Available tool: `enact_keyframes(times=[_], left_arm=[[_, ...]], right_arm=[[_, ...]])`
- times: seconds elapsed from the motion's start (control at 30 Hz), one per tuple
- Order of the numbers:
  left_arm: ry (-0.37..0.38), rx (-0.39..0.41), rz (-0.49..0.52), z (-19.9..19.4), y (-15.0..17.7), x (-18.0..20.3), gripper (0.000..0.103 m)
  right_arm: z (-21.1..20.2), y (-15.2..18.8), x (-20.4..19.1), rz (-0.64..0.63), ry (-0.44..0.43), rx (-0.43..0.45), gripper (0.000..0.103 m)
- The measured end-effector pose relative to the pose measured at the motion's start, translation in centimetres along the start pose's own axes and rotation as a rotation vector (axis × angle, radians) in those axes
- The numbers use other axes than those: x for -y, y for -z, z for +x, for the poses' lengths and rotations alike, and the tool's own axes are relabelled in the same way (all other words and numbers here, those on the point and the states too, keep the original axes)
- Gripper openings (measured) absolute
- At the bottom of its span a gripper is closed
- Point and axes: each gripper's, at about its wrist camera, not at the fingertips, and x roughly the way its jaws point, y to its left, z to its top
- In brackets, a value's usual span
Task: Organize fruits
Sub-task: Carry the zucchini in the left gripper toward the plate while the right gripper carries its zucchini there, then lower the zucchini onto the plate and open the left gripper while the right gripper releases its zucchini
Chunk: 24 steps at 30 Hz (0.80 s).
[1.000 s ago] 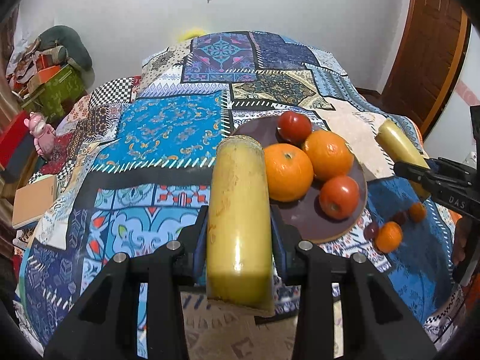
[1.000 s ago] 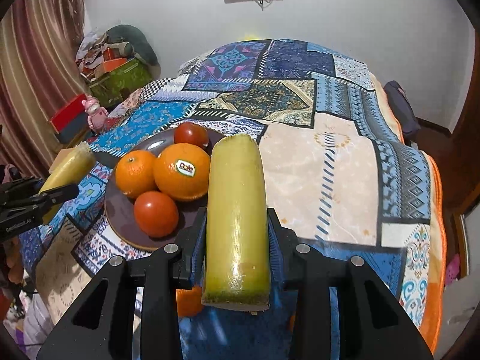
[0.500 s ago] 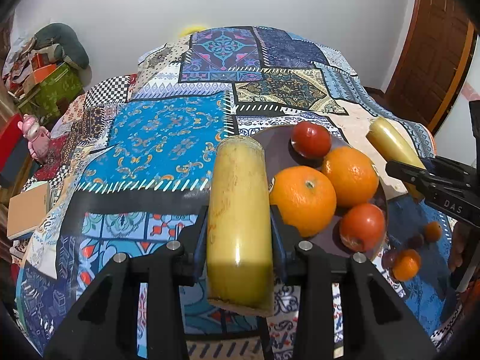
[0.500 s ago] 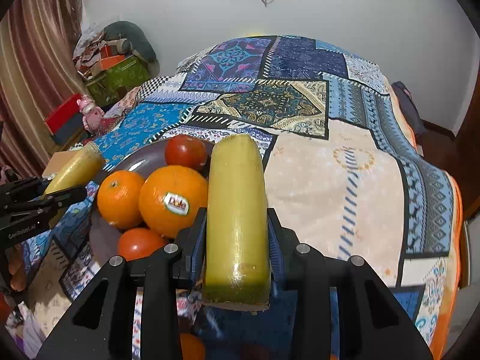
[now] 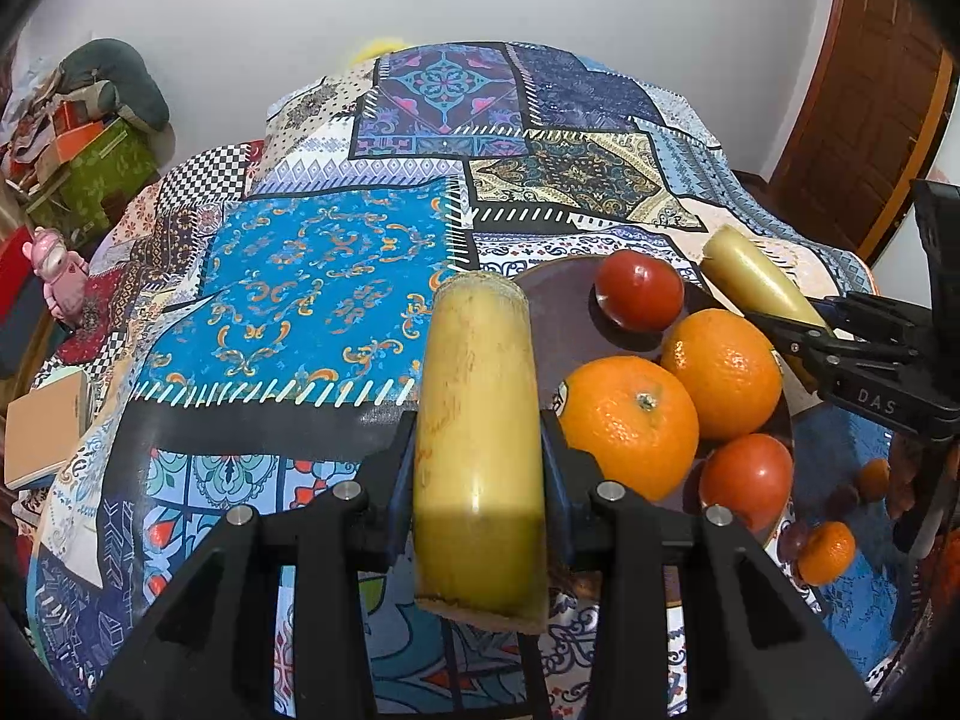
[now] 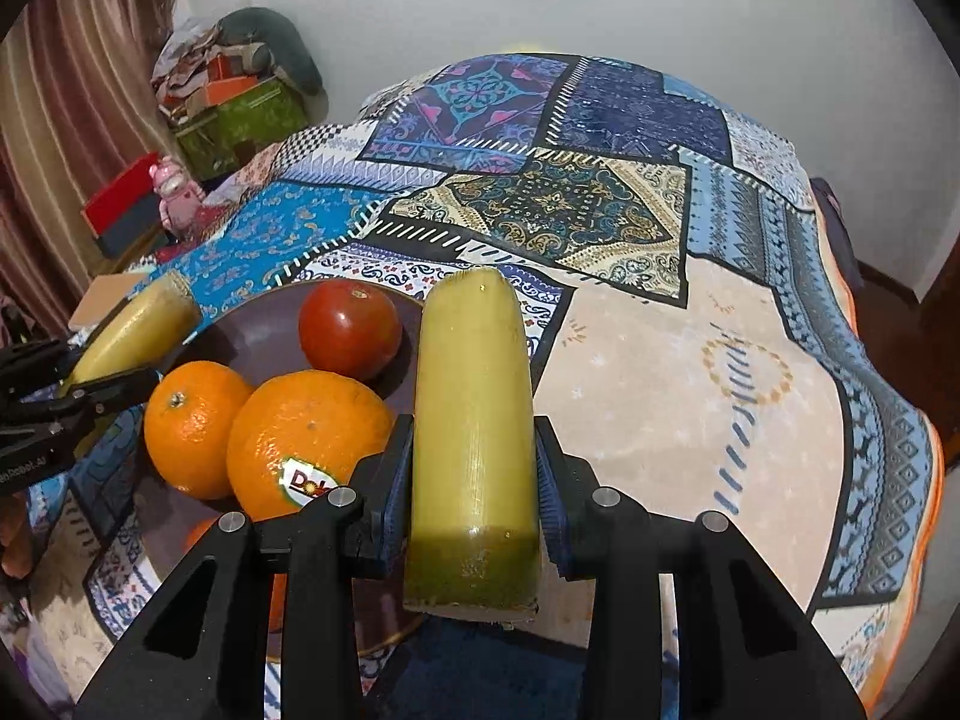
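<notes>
- The patchwork bedspread [image 5: 324, 276] filled most of both frames, running up to the white wall at the top
- The dark plate [image 6: 252, 330] lay at the left of centre in my right wrist view, at centre right in my left
- My left gripper [image 5: 480, 468] sat at bottom centre, fingers clamped on a yellow cane piece [image 5: 480, 420] pointing up the frame
- My right gripper [image 6: 474, 468] gripped a greenish-ended cane piece [image 6: 474, 420] just right of the plate
- Two oranges [image 5: 630, 426] touched each other on the plate, between two tomatoes [image 5: 639, 297]
- Small fruits [image 5: 825, 552] lay off the plate, lower right in my left view
</notes>
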Motion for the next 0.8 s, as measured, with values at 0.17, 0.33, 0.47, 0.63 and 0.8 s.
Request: enact_keyframes(times=[0.17, 0.33, 0.47, 0.63, 0.8], left_arm=[[-0.002, -0.009, 0.003, 0.4, -0.1, 0.1, 0.037], [-0.007, -0.008, 0.014, 0.7, -0.6, 0.4, 0.037], [-0.018, -0.001, 0.031, 0.7, -0.9, 0.8, 0.037], [-0.015, -0.007, 0.042, 1.1, -1.4, 0.8, 0.037], [-0.004, -0.023, 0.046, 1.7, -1.9, 0.7, 0.037]], right_arm=[[0.2, -0.1, 0.7, 0.005, -0.045, -0.010, 0.034], [-0.2, -0.1, 0.7, -0.003, -0.054, -0.001, 0.036], [-0.6, -0.2, 1.0, 0.008, -0.068, 0.013, 0.036], [-1.0, -0.3, 1.4, 0.017, -0.063, 0.019, 0.036], [-1.1, 0.0, 2.0, 0.042, -0.055, 0.023, 0.036]])
